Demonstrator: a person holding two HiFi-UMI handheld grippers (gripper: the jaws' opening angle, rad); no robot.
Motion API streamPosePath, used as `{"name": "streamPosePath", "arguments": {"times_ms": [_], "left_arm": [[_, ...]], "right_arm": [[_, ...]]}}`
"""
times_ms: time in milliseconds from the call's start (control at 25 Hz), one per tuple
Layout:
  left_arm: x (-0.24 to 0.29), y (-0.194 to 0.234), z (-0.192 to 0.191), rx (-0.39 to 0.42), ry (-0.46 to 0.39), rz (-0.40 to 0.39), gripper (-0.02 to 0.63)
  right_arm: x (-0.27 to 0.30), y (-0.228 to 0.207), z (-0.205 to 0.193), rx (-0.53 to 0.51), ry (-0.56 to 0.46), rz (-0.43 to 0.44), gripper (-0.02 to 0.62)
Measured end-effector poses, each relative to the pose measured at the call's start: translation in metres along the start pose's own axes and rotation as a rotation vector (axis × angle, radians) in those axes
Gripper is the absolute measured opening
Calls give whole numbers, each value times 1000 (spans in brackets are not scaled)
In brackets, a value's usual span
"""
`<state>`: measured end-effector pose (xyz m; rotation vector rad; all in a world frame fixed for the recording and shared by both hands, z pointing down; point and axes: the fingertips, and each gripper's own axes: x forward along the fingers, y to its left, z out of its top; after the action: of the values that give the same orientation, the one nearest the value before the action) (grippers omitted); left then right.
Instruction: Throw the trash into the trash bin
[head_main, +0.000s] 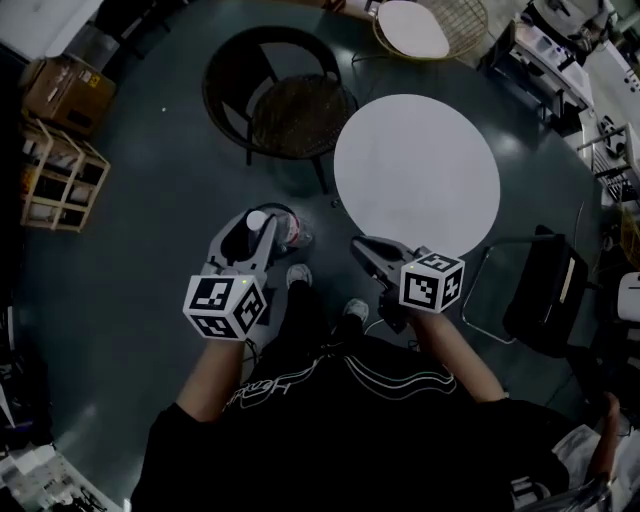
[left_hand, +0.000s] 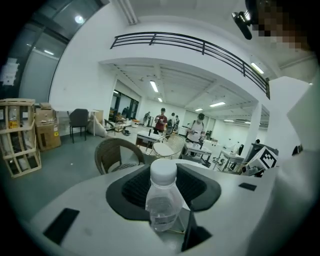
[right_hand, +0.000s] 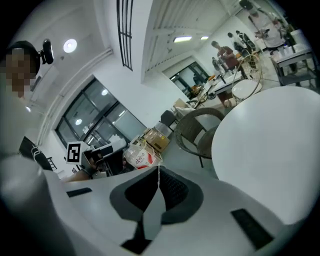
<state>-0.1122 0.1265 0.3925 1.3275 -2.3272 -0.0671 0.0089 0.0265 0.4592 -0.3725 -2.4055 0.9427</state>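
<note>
Fingers on the left gripper (head_main: 252, 232) are clamping the lower body of a small clear plastic bottle (left_hand: 162, 200), its white screw cap pointing up and away from the hand, while the right gripper (right_hand: 159, 172) is travelling empty with its fingers pressed together. The bottle, the trash in question, is therefore riding in the left hand above the dark floor (head_main: 140, 260), just short of the round white counter (head_main: 415, 170) and the brown wicker chair (head_main: 298, 115). No bin is showing in any view, so the step in hand is probably the carry: the person is needing to find the bin first and then bring the bottle squarely over its mouth before letting go. Thin, smooth plastic like this is likely to buckle or squirt out under a hard squeeze, so a steady, moderate grip is serving best, with the bottle kept roughly upright and the right gripper staying out of its path. From the right gripper view the bottle's wall is looking slightly crumpled and is carrying what seems to be a red-and-white label, though that patch is small. The finger pads are showing dark and ribbed inside pale grey shells, a good grip on a slick cylinder.
</note>
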Motion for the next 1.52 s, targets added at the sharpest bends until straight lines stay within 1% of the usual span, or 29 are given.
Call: {"name": "streamPosePath", "arguments": {"times_ms": [200, 320, 480, 600, 760, 880, 1000, 1080, 1200, 1280, 1400, 1480, 1520], "left_arm": [[4, 63, -19, -55, 37, 60, 155], [14, 91, -33, -76, 79, 74, 155], [29, 132, -56, -91, 133, 87, 155], [40, 160, -84, -102, 187, 88, 156], [56, 190, -132, -121, 279, 87, 155], [76, 210, -169, -126, 337, 89, 156], [91, 227, -209, -131, 411, 87, 156], [102, 238, -234, -131, 456, 89, 155], [122, 249, -270, -155, 483, 69, 155], [132, 255, -294, -164, 501, 56, 155], [140, 265, -327, -161, 543, 63, 155], [146, 271, -348, -172, 584, 69, 155], [149, 275, -358, -191, 609, 75, 155]], "right_arm": [[57, 4, 0, 2, 94, 13, 35], [88, -1, -1, 28, 143, 4, 35], [136, -9, -4, 62, 183, 2, 35], [169, -18, -15, 86, 220, -1, 35], [203, -38, -40, 116, 284, -18, 35], [228, -59, -64, 62, 344, -25, 35], [248, -73, -97, -3, 433, -37, 35], [260, -81, -118, -11, 487, -33, 34], [278, -100, -153, -25, 562, -17, 35], [286, -118, -183, -41, 634, -22, 34], [284, -139, -228, -61, 774, -43, 35], [278, -148, -248, -98, 857, -46, 34], [274, -155, -255, -124, 892, -53, 35]]}}
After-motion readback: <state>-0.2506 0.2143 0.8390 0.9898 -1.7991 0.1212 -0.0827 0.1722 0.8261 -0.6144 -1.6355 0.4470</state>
